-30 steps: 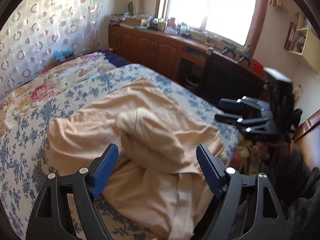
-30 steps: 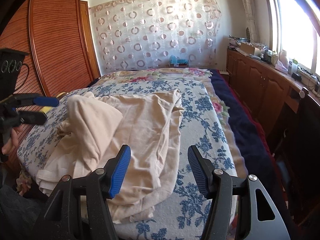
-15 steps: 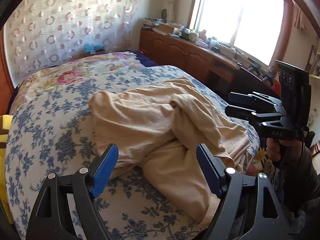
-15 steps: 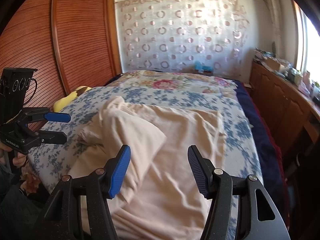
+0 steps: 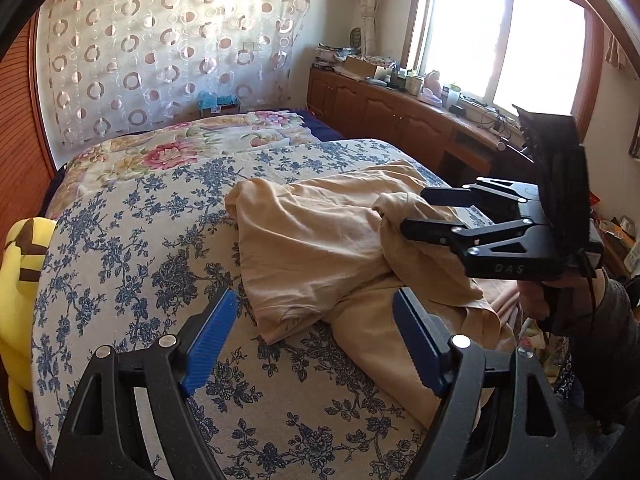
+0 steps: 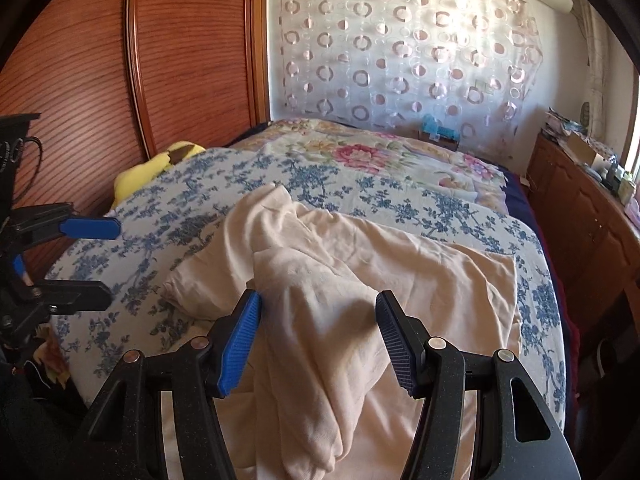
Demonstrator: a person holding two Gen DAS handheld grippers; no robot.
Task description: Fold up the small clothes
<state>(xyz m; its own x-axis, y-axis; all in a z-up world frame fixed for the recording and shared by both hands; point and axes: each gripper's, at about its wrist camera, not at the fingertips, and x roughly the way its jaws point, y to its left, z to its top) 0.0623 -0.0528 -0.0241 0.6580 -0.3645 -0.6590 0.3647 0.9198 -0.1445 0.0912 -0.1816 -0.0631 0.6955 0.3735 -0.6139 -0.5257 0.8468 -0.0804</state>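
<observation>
A crumpled cream garment lies on the blue-flowered bed sheet, with a bunched fold raised at its right side. My left gripper is open, over the sheet at the garment's near-left edge, with nothing between its pads. Seen from the left wrist, my right gripper reaches in from the right, its tips beside the raised fold. In the right wrist view my right gripper stands open above that fold of the garment; the pads do not press on it. The left gripper shows at the left edge.
A yellow plush toy lies at the bed's left side against a wooden sliding door. A flowered quilt covers the far end. Wooden cabinets with clutter run under the window on the right. A hand holds the right gripper.
My left gripper has shifted left, from over the garment to its left edge over the sheet. My right gripper has moved left, over the bunched fold. Both jaws kept their width.
</observation>
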